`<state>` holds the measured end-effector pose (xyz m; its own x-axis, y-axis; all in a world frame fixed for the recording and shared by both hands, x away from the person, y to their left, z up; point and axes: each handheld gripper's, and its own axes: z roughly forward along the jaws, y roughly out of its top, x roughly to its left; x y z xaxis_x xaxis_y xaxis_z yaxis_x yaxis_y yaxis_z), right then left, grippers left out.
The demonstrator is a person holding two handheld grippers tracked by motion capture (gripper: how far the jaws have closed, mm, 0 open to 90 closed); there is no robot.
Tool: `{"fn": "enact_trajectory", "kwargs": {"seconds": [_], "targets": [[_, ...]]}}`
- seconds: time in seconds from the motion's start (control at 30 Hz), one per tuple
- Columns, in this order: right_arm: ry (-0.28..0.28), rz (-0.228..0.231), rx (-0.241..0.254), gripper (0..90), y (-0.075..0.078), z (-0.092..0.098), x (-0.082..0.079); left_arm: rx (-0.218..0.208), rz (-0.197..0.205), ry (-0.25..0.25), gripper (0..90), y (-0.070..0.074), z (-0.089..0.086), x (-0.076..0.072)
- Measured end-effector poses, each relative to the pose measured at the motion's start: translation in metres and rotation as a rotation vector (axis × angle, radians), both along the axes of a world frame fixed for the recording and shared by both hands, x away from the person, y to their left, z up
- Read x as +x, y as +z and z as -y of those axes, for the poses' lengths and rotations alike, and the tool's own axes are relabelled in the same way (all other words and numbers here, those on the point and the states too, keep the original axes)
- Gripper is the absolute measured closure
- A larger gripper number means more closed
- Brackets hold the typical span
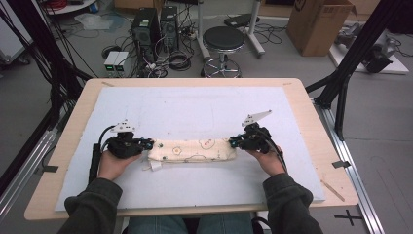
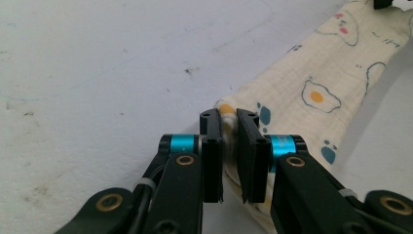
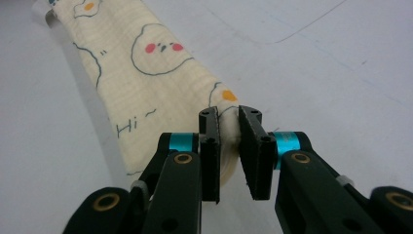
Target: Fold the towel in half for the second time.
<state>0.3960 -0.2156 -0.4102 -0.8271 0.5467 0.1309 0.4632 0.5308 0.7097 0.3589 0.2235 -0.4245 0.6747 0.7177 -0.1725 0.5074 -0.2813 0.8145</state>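
Note:
A cream cloth (image 1: 192, 150) printed with fried eggs and little faces lies folded into a long strip across the white mat (image 1: 204, 105). My left gripper (image 1: 148, 145) pinches the strip's left end, and its jaws are shut on a fold of the cloth (image 2: 311, 83) in the left gripper view (image 2: 229, 117). At the strip's right end, my right gripper (image 1: 233, 142) has a corner of the cloth (image 3: 146, 78) caught between its narrow jaws (image 3: 229, 114). Both grippers lie low on the mat and point inward at each other.
A small white tag (image 1: 153, 166) sticks out under the cloth's left end. The mat covers a wooden table (image 1: 311, 112). Beyond the table stand a black stool (image 1: 223, 41), computer towers (image 1: 146, 27) and a cardboard box (image 1: 319, 22). Black frame posts (image 1: 341, 83) flank the table.

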Motion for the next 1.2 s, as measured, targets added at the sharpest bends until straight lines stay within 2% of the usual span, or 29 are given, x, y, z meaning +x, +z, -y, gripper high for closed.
{"fn": "enact_trajectory", "kwargs": {"seconds": [0.13, 0.27, 0.33, 0.4, 0.43, 0.5, 0.53, 0.57, 0.67, 0.9, 1.0, 1.07, 1.2], "targets": [[-0.011, 0.018, -0.016, 79.4, 0.004, -0.003, 0.009, -0.004, 0.002, 0.020, 81.1, 0.004, 0.002, 0.011], [-0.040, 0.008, -0.026, 79.4, 0.007, -0.002, 0.021, -0.013, 0.005, 0.053, 81.2, 0.008, 0.005, 0.025], [-0.048, 0.014, -0.029, 79.4, 0.008, -0.002, 0.027, 0.005, -0.006, 0.057, 81.2, 0.008, 0.007, 0.032], [-0.063, 0.011, -0.031, 79.4, 0.010, -0.002, 0.034, 0.000, 0.003, 0.068, 81.2, 0.009, 0.009, 0.037], [-0.069, 0.010, -0.036, 79.4, 0.010, -0.002, 0.037, -0.012, 0.001, 0.080, 81.2, 0.009, 0.010, 0.040], [-0.079, 0.012, -0.053, 79.4, 0.011, -0.003, 0.043, -0.009, -0.004, 0.093, 81.2, 0.006, 0.010, 0.045], [-0.084, 0.008, -0.060, 79.4, 0.012, -0.003, 0.046, -0.004, -0.025, 0.105, 81.2, 0.005, 0.012, 0.048], [-0.086, 0.028, -0.054, 79.4, 0.013, -0.003, 0.049, 0.007, -0.026, 0.114, 81.2, 0.004, 0.013, 0.051], [-0.108, 0.014, -0.059, 79.4, 0.009, -0.003, 0.057, -0.010, -0.029, 0.145, 81.3, 0.003, 0.015, 0.057], [-0.138, -0.018, -0.076, 79.3, -0.004, -0.003, 0.067, 0.004, -0.062, 0.163, 81.1, -0.010, 0.019, 0.066], [-0.150, -0.038, -0.082, 78.8, -0.011, -0.003, 0.071, 0.006, -0.059, 0.156, 80.0, -0.013, 0.020, 0.067], [-0.146, -0.040, -0.081, 78.3, -0.013, -0.004, 0.072, -0.001, -0.058, 0.155, 78.3, -0.014, 0.019, 0.068], [-0.148, -0.036, -0.083, 72.5, -0.016, -0.004, 0.074, 0.024, -0.066, 0.160, 70.3, -0.013, 0.018, 0.066]]}}
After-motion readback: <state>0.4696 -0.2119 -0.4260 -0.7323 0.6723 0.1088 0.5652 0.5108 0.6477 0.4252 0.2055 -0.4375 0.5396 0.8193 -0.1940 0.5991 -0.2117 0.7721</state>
